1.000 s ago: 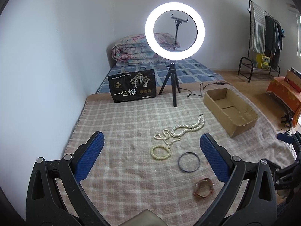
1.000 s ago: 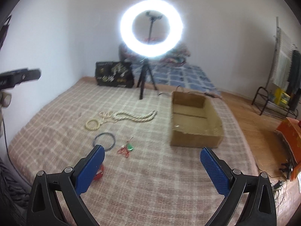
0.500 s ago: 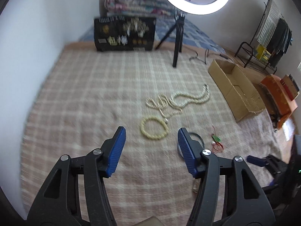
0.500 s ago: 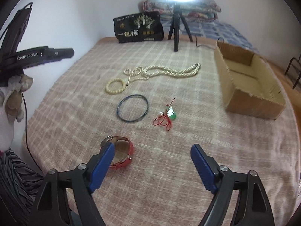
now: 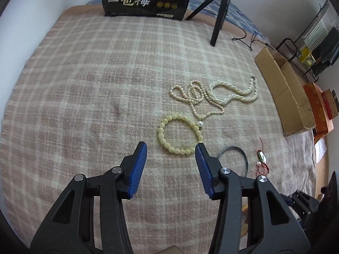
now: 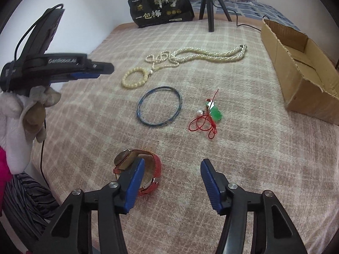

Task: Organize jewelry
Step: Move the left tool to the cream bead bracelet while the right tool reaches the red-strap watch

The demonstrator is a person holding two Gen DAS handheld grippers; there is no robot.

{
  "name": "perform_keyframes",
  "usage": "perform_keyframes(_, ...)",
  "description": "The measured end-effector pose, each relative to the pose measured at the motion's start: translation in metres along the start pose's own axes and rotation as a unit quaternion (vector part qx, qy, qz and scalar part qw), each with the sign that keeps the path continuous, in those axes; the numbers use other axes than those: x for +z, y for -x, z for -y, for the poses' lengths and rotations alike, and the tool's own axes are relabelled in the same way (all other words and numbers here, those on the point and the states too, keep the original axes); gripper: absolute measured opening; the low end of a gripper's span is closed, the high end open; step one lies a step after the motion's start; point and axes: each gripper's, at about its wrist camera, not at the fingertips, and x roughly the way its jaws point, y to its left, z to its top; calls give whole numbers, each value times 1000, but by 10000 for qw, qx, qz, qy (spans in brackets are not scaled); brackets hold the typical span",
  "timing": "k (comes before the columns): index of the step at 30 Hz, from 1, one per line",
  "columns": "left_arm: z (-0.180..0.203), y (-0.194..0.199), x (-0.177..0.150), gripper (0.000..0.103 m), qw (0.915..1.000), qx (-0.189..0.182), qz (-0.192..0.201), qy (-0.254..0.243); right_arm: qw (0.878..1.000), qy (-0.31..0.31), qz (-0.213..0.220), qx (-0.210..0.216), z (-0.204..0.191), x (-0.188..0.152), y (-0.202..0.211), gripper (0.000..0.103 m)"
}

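A cream bead bracelet (image 5: 161,130) lies on the checked blanket (image 5: 84,97). My left gripper (image 5: 171,147) hovers at its near edge. Its jaws are closing, and the blue pads touch nothing. Seen from the side in the right wrist view, the left gripper (image 6: 101,71) hangs above the blanket. My right gripper (image 6: 172,164) is closing too, with bare blanket between its fingers. A red-strapped watch (image 6: 155,163) lies partly behind its left finger. Ahead lie a blue bangle (image 6: 138,108), a green pendant on red cord (image 6: 216,112) and a pearl necklace (image 6: 207,55).
An open cardboard box (image 6: 296,67) stands at the right edge of the blanket. A black printed bag (image 6: 161,6) and a tripod (image 6: 209,6) stand at the far side. A hand in a pale glove (image 6: 31,110) holds the left gripper.
Both grippers have dropped toward the blanket and tipped downward, and their jaws have narrowed. The bracelet now sits at the left fingertips, the watch beside the right one.
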Motion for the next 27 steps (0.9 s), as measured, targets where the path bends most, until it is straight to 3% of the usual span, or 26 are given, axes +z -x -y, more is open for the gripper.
perform_keyframes(10, -10, -36, 11, 44, 9992, 176, -295, 185, 9992, 327, -218, 16, -8, -2, -16, 42)
perform_keyframes(21, -8, -46, 8, 44, 9987, 425, -258, -125, 9987, 444, -250, -43, -15, 7, -27, 30)
perform_keyframes(22, -6, -47, 8, 42, 9986, 446, -243, -151, 9984, 498, -256, -85, -17, 7, -28, 28)
perform_keyframes(27, -15, -48, 11, 13, 9982, 586, -91, -76, 9967, 719, -242, -295, -23, 7, -31, 20)
